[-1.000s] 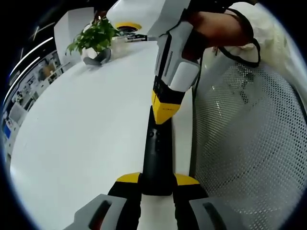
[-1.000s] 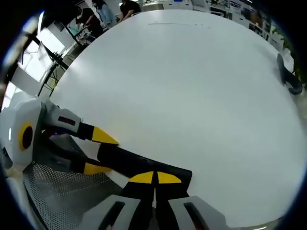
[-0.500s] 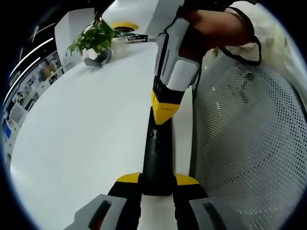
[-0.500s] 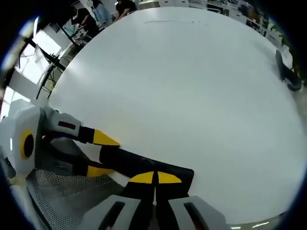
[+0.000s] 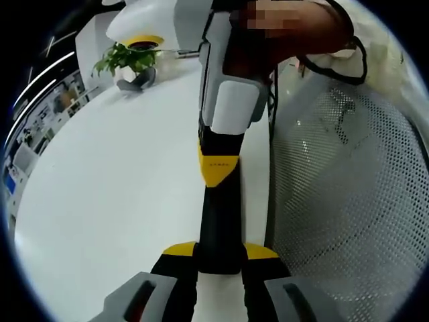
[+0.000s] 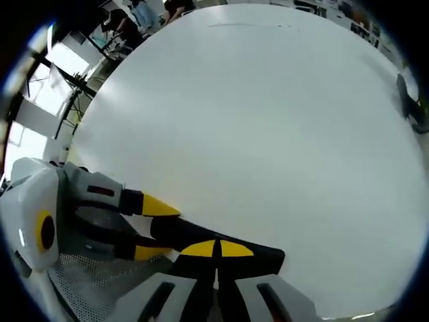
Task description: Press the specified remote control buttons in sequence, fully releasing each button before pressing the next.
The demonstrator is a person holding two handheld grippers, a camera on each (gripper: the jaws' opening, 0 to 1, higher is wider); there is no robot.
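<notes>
So the left hand-held gripper [image 5: 219, 258] is pinching the near end of the black remote [image 5: 219, 228], held low over the white surface [image 5: 114, 194]. The right hand-held gripper [image 5: 218, 176], jaws pressed together, has its yellow tips down on the remote's top. Plant [image 5: 127, 59] sits far left.

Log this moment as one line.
left gripper: shut on remote | right gripper: shut, tips on remote | table

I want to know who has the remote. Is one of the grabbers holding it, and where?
Yes. The left gripper holds the black remote by its near end. The right gripper presses its closed tips on top of it.
</notes>
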